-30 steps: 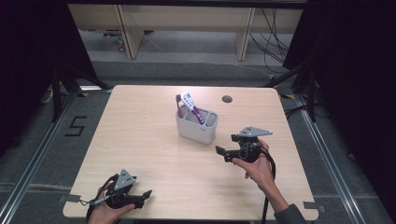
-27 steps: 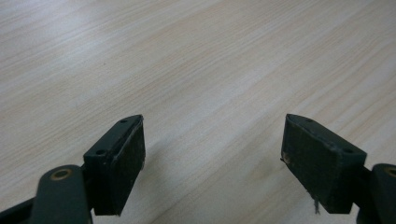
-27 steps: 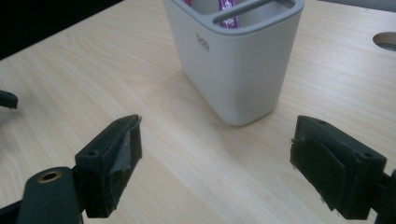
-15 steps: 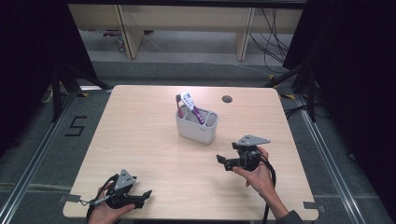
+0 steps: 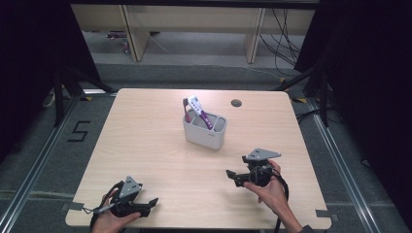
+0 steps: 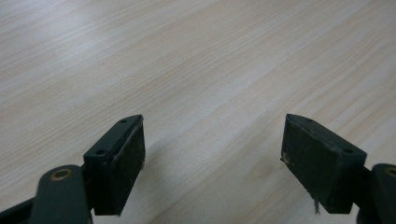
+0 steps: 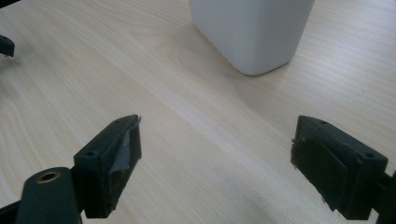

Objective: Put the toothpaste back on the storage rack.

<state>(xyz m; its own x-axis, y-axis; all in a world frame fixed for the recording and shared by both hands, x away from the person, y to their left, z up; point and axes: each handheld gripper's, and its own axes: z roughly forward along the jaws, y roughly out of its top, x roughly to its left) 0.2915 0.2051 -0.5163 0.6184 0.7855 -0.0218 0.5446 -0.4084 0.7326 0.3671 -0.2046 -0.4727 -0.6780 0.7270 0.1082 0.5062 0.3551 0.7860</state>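
Note:
A white two-slot holder [image 5: 205,131] stands on the middle of the wooden table [image 5: 145,136], with purple and white items [image 5: 196,108] sticking up out of its left slot. My right gripper [image 5: 232,177] is held in a hand in front of and to the right of the holder, apart from it, and points left. In the right gripper view its jaws [image 7: 217,126] stand wide open over bare wood, with the holder [image 7: 254,32] ahead. My left gripper [image 5: 149,206] rests near the front left edge, open [image 6: 215,126], nothing between its pads.
A round cable hole [image 5: 236,103] sits in the table's far right part. Tape marks the front corners [image 5: 323,213]. Black curtains and metal frame rails flank the table. Bare wood lies between the two grippers.
My right gripper has drawn back from beside the holder toward the table's front edge and lowered. The left gripper and the holder have stayed put.

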